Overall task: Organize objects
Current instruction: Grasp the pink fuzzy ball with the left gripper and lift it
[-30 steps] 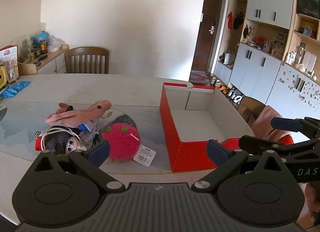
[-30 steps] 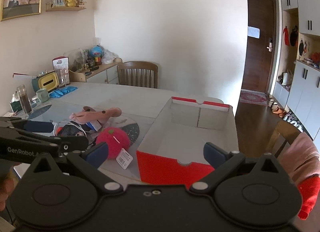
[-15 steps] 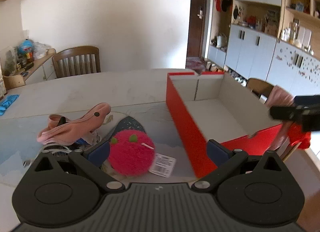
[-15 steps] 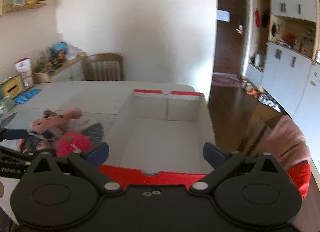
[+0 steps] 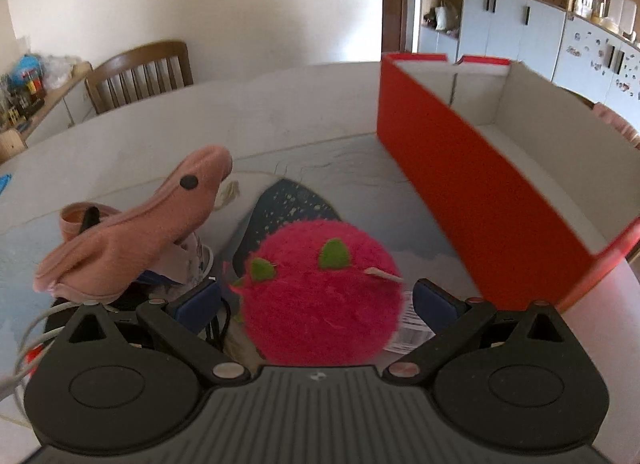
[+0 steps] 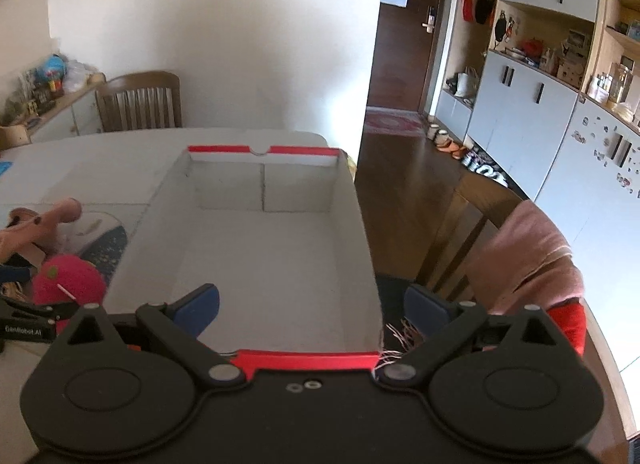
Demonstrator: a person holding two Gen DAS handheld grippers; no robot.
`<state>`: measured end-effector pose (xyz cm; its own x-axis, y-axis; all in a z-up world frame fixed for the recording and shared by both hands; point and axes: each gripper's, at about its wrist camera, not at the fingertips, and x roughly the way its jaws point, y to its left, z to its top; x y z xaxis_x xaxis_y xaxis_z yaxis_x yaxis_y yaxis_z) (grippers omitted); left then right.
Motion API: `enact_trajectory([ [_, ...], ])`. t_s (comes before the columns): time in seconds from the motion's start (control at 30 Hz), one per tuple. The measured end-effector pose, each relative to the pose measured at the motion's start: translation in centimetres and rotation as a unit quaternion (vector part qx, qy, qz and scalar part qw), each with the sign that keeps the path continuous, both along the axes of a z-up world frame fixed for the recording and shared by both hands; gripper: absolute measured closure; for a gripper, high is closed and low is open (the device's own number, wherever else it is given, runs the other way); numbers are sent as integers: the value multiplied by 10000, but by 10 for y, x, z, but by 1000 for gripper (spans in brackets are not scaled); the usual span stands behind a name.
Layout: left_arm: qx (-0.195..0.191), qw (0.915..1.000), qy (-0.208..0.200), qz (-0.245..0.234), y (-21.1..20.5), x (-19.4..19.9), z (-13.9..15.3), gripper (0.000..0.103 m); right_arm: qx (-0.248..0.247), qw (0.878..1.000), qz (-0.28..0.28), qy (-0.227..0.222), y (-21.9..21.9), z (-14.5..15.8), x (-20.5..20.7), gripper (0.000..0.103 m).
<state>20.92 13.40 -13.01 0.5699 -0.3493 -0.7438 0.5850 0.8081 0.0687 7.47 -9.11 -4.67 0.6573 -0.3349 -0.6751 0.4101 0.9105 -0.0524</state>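
Straddling the fuzzy pink ball (image 5: 320, 296), the left claw (image 5: 316, 300) is spread wide, its blue pads on either side and not clearly touching. That ball rests on the surface (image 5: 160, 144) beside a pink plush toy (image 5: 132, 232), left of the red box (image 5: 472, 176). Over the box's near end, the right claw (image 6: 312, 304) gapes open, holding nothing; the white interior is bare.
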Motion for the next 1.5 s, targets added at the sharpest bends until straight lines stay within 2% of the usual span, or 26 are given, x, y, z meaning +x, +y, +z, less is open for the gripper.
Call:
enact_trajectory([
  [0.23,-57,9997,245,54,-4,14,-18,1,176,9995,-23,247,-24,-13,16,10],
  [0.33,-76,9995,289,124,-4,16,-19,1,263,9990,14,358,-36,-20,24,18],
  [0.43,-127,9991,363,163,-6,17,-19,8,357,9983,106,445,-44,-26,28,27],
  [0.53,-103,9992,314,217,-9,15,-19,13,471,9973,208,527,-51,-32,30,39],
  [0.67,-141,9988,271,373,-9,13,-19,19,674,9951,288,670,-62,-38,35,65],
  [0.73,-153,9986,264,442,-9,11,-18,22,753,9938,378,728,-65,-41,37,70],
  [0.77,-146,9985,250,472,-10,11,-17,23,768,9935,419,735,-66,-42,37,78],
  [0.83,-113,9984,200,520,-11,8,-15,25,745,9932,439,774,-69,-42,38,86],
  [0.9,-134,9983,162,542,-12,4,-13,27,699,9934,421,811,-72,-44,37,100],
  [1.07,-169,9975,137,676,-14,-6,-1,29,754,9924,573,785,-79,-45,34,100],
  [1.23,-274,9971,151,691,-16,-19,32,29,851,9914,629,772,-82,-44,32,100],
  [1.37,-434,9980,30,459,-27,-26,73,28,909,9907,655,767,-83,-43,31,99],
  [1.5,-487,9988,-95,26,-54,-30,106,28,929,9907,639,764,-84,-42,30,99],
])
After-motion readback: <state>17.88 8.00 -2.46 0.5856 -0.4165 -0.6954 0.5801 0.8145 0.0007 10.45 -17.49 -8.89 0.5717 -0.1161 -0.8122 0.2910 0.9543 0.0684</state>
